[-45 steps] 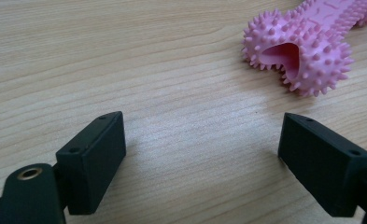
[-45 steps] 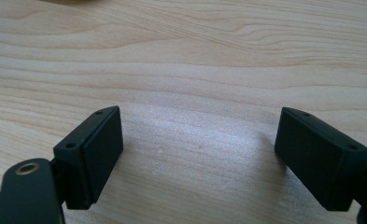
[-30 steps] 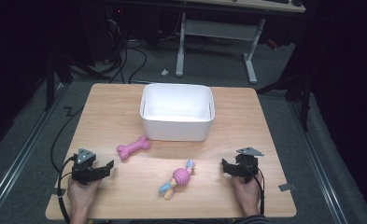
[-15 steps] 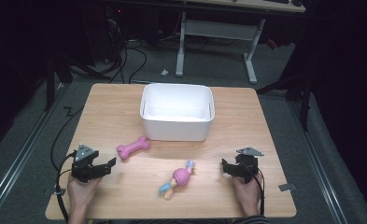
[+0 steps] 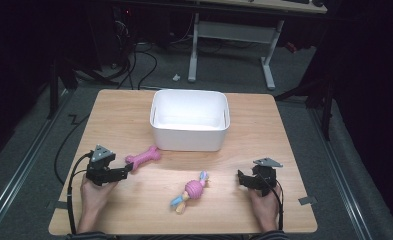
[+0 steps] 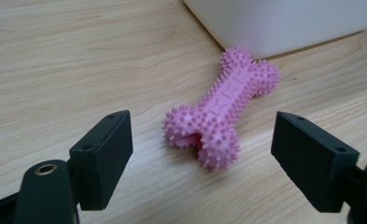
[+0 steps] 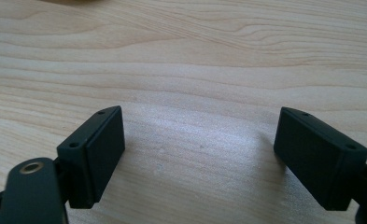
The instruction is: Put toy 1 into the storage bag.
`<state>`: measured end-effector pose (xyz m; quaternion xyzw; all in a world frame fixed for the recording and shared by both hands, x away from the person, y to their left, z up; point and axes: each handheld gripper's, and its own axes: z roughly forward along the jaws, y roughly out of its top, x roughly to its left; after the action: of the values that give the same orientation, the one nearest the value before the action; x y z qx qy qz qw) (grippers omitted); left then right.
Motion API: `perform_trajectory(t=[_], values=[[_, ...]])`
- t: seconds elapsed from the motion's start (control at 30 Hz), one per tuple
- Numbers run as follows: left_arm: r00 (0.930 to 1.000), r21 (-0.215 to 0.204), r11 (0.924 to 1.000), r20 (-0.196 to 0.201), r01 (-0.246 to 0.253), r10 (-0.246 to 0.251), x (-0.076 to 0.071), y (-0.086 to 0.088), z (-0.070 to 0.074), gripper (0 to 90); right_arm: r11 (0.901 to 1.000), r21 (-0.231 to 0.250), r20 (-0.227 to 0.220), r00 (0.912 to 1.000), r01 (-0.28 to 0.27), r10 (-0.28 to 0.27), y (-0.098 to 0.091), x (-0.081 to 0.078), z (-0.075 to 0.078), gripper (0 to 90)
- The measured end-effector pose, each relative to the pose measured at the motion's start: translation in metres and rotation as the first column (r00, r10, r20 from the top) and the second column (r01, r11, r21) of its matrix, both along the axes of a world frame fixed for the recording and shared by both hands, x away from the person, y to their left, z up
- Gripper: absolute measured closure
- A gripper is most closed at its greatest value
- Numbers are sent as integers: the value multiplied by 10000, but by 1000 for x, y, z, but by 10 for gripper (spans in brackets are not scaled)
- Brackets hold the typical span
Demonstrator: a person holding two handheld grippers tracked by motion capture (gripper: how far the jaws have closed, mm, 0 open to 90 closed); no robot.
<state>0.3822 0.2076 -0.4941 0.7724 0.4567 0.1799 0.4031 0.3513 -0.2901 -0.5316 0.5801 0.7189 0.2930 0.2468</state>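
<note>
I have the left gripper (image 6: 197, 154) at the bone (image 6: 223, 105), fingers apart, untouching, beside the tub (image 5: 189, 120); right gripper (image 7: 200, 156) fingers apart, empty.

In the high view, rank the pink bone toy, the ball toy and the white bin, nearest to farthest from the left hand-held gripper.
From the left hand-held gripper:
1. Pink spiky rubber bone toy, right at the jaw tips.
2. Pink ball toy with blue and yellow ends, mid-table to its right.
3. White plastic bin, farther back, centre.

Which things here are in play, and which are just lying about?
In play:
- left gripper, jaws open
- pink bone, lying just ahead of those jaws

Lying about:
- ball toy
- white bin
- right gripper, open over bare table
</note>
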Motion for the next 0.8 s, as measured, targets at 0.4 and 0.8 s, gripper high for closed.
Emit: perform_trajectory(t=[0.4,0.8], values=[[9995,162,9995,-161,256,-254,17,-14,3,207,10000,4,1,10000,-9,9,0,0,0,168],[9963,1122,9900,-254,850,-827,33,-43,4,194,10000,9,6,10000,-18,18,-1,-1,0,172]])
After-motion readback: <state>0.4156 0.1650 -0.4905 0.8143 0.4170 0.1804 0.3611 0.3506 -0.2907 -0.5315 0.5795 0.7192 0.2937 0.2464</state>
